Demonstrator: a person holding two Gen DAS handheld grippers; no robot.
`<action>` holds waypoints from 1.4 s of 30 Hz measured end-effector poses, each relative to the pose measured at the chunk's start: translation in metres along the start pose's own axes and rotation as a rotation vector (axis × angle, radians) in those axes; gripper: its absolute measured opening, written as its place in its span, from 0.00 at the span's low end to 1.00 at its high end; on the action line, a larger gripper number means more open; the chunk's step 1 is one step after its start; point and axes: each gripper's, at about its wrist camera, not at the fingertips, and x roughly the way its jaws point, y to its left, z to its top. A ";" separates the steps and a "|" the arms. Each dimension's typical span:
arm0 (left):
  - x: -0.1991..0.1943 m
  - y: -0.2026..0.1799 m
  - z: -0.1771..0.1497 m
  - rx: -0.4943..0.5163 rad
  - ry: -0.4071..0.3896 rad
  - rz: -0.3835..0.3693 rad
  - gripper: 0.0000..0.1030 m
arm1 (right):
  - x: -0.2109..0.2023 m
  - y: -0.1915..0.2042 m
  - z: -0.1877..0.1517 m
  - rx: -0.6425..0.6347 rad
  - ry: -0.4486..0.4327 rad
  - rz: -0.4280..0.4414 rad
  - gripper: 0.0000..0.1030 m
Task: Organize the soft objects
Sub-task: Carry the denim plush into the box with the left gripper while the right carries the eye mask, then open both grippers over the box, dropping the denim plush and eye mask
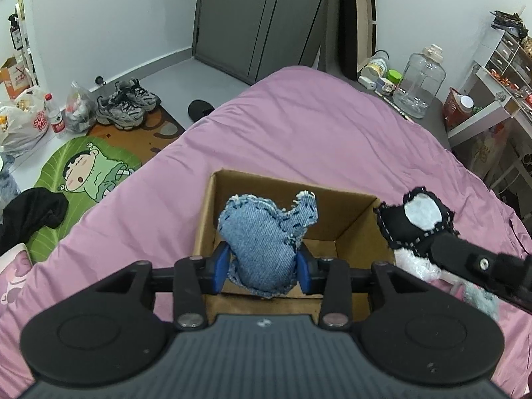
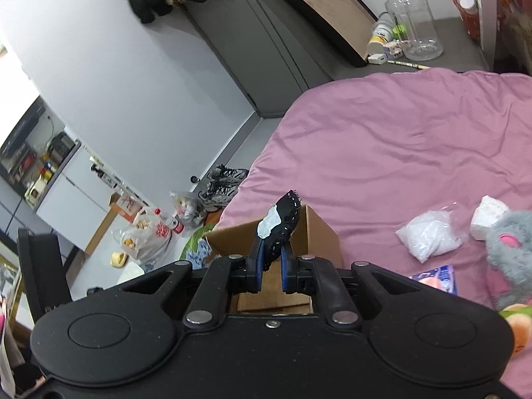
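Frayed denim pouch (image 1: 264,242), matt cardboard box (image 1: 352,214) (raw edges), smooth cotton bedsheet (image 1: 316,133).

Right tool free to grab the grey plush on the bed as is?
Probably not: the right tool is shut on a black-and-white fabric toy. The grey plush lies uncovered off to its side.

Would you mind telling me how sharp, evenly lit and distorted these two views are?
Left wrist view: sharp, soft even light, denim toy crisp; fisheye bends the wardrobe. Right wrist view: tilted, window glare blown out at left, grey plush slightly soft at the edge.
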 end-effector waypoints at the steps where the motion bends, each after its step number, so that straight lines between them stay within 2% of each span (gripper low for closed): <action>1: -0.001 0.001 0.001 -0.001 0.004 -0.001 0.44 | 0.002 0.001 0.001 0.005 0.000 -0.002 0.10; 6: -0.012 0.010 0.004 -0.012 -0.024 -0.013 0.69 | 0.015 0.005 0.001 0.028 0.016 0.001 0.10; 14: -0.027 0.028 0.007 -0.046 -0.058 0.004 0.71 | 0.032 0.018 -0.004 0.004 0.041 -0.010 0.12; 17: -0.032 0.035 0.007 -0.056 -0.063 0.014 0.71 | 0.030 0.024 -0.002 -0.016 0.018 0.012 0.19; 18: -0.034 0.036 0.006 -0.063 -0.058 0.020 0.71 | 0.031 0.025 -0.002 -0.026 0.015 0.015 0.36; 20: -0.039 0.039 0.007 -0.078 -0.055 0.024 0.71 | 0.034 0.023 -0.005 -0.026 0.029 0.004 0.49; 22: -0.047 0.039 0.006 -0.075 -0.068 0.017 0.71 | 0.030 0.020 -0.009 -0.014 0.035 -0.021 0.49; 26: -0.062 0.034 0.004 -0.051 -0.082 0.029 0.71 | 0.010 0.020 -0.009 -0.019 0.026 -0.017 0.49; 28: -0.067 0.031 0.002 -0.054 -0.072 -0.001 0.72 | -0.001 0.021 -0.009 -0.026 0.017 -0.020 0.49; 30: -0.074 0.027 0.001 -0.055 -0.060 -0.030 0.76 | -0.013 0.020 -0.007 -0.030 0.011 -0.022 0.49; 32: -0.082 0.021 -0.002 -0.044 -0.060 -0.028 0.84 | -0.026 0.019 -0.006 -0.030 0.002 -0.019 0.49; 36: -0.098 0.011 -0.005 -0.054 -0.052 -0.033 0.87 | -0.054 0.018 -0.002 -0.049 -0.021 -0.022 0.49; 38: -0.107 0.006 -0.005 -0.053 -0.051 -0.029 0.92 | -0.066 0.017 0.002 -0.055 -0.027 -0.019 0.49; 42: -0.125 -0.001 -0.006 -0.044 -0.081 -0.020 0.95 | -0.086 0.015 0.009 -0.087 -0.019 -0.023 0.50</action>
